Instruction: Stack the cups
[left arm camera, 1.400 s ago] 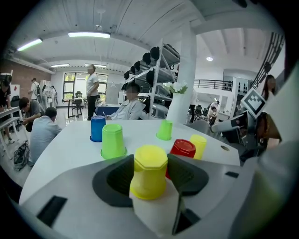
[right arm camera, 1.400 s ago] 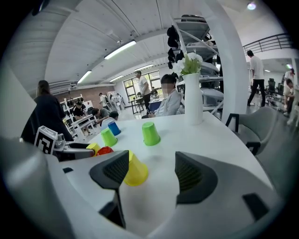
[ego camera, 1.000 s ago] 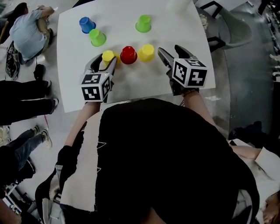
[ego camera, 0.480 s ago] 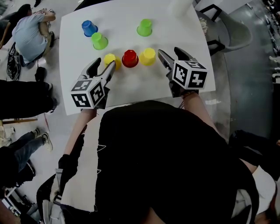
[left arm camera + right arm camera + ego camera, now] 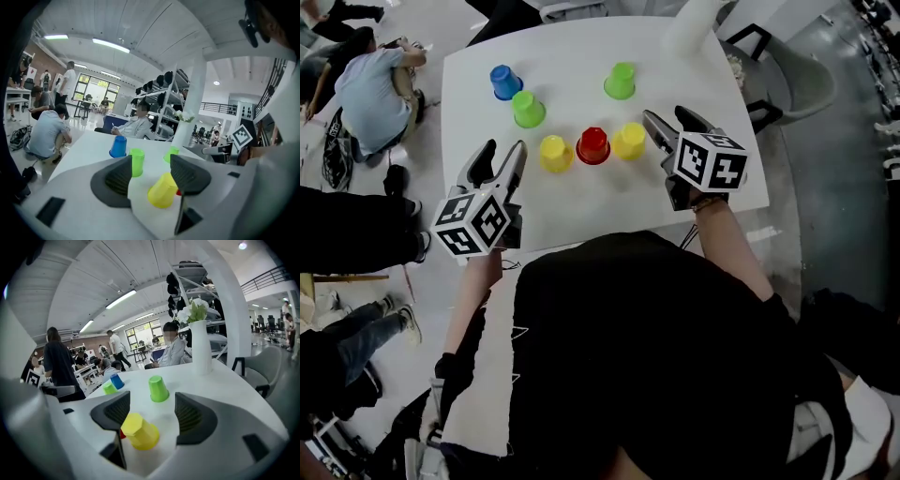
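Note:
Six upturned cups stand on the white table. A yellow cup, a red cup and a second yellow cup form a row. Behind them are a blue cup and two green cups. My left gripper is open, just near-left of the first yellow cup, which lies ahead of its empty jaws. My right gripper is open beside the second yellow cup, clear of it. The red cup is mostly hidden behind a jaw.
A white vase with flowers stands at the table's far right corner. People sit and stand on the floor left of the table. A grey chair is off the right edge.
The left gripper, which had the left yellow cup between its jaws, has opened and drawn back toward the near left. The cup stays on the table. The right gripper barely moved.

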The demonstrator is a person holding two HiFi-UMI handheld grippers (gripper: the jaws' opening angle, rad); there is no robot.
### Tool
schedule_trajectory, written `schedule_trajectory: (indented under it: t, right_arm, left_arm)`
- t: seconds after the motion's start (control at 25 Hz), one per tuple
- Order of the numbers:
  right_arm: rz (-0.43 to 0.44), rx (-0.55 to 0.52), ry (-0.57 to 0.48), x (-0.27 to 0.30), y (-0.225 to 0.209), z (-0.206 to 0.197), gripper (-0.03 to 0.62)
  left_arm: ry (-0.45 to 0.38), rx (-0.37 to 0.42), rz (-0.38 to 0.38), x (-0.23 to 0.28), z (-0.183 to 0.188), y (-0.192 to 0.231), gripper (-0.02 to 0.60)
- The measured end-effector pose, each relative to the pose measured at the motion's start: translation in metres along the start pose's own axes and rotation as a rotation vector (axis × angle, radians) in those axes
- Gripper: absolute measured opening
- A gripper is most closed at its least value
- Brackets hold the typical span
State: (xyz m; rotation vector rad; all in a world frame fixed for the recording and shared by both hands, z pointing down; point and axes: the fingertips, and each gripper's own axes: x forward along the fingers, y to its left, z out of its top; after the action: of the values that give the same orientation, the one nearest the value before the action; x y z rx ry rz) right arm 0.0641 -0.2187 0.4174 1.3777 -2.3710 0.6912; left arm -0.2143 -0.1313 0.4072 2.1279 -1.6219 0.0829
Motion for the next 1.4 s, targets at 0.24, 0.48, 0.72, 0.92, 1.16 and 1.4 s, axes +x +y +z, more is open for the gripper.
schedule_trajectory:
  t: [0.24,0.48,0.72,0.92,1.16,1.4]
  right_arm:
    - [0.049,-0.099,0.047,0.029,0.011,0.007,0.294]
    - [0.121,-0.214,0.115,0.064,0.012,0.014,0.290]
    - [0.190,-0.338,0.183,0.099,0.007,0.011,0.290]
    - [0.219,-0.429,0.200,0.124,0.001,0.013,0.281]
    - [0.284,-0.429,0.204,0.140,0.009,0.017,0.272]
    - [0.289,-0.444,0.219,0.149,0.010,0.013,0.262]
  left_arm:
    - [-0.002,0.002,0.022,-0.014,-0.006,0.006,0.264]
    - [-0.012,-0.025,0.111,-0.030,-0.007,0.016,0.257]
    - [-0.031,-0.067,0.245,-0.056,-0.014,0.016,0.238]
    - [-0.032,-0.083,0.330,-0.073,-0.018,0.014,0.236]
    - [-0.032,-0.103,0.409,-0.089,-0.023,0.012,0.235]
    - [-0.037,-0.113,0.439,-0.092,-0.023,0.012,0.233]
